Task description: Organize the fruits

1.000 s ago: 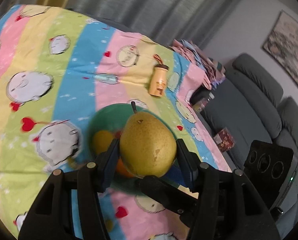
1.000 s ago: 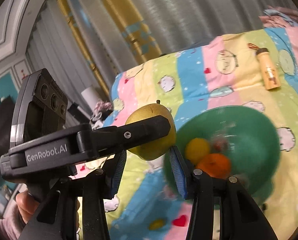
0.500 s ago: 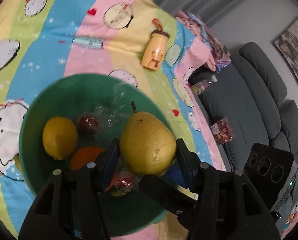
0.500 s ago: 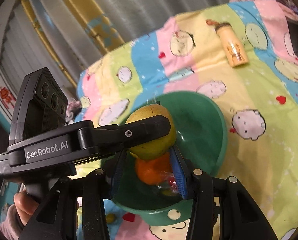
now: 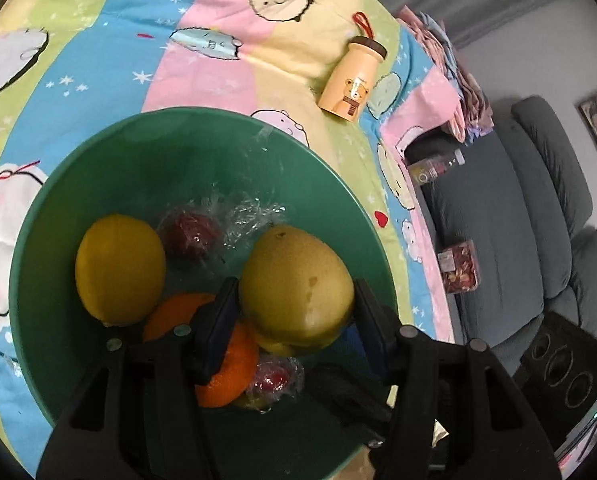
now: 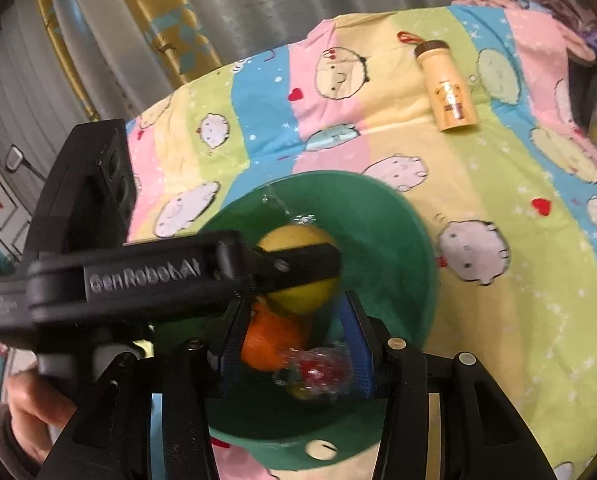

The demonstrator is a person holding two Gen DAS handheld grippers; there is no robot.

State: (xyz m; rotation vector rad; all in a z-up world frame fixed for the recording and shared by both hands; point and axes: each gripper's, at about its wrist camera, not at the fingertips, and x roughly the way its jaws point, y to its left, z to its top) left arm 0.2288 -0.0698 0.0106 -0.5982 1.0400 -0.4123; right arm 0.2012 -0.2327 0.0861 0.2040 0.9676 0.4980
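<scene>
Left wrist view, listed left to right.

Striped cartoon bedspread (image 5: 110, 40): pink, blue, green and yellow bands, under everything.

Green bowl (image 5: 34, 240): sits on the bedspread and fills the lower left of the view.

Lemon (image 5: 118, 268): lies against the bowl's left inner wall.

Orange (image 5: 226, 368): low in the bowl, partly hidden behind the left finger.

Two small red fruits in clear wrap: one (image 5: 190, 234) just beside the lemon, one (image 5: 274, 378) under the pear.

Left gripper (image 5: 292, 312): jaws about half spread, both blue pads pressed on the pear (image 5: 298, 292), which is held inside the bowl above the other fruit.

Beige bottle (image 5: 352, 80): lies on its side on the bedspread, well apart from the bowl, brown cap and red loop pointing away.

Grey sofa (image 5: 510, 216): right of the bed, with a small packet of red contents (image 5: 458, 266) on the seat.

Right wrist view.

Hand (image 6: 34, 412): at the lower left, grips the left tool's handle.

Left tool's arm: crosses the view and blocks most of the pear and the bowl's left side.

Right gripper (image 6: 294, 340): jaws partly apart, holding nothing, poised over the orange and a wrapped red fruit in the bowl.
</scene>
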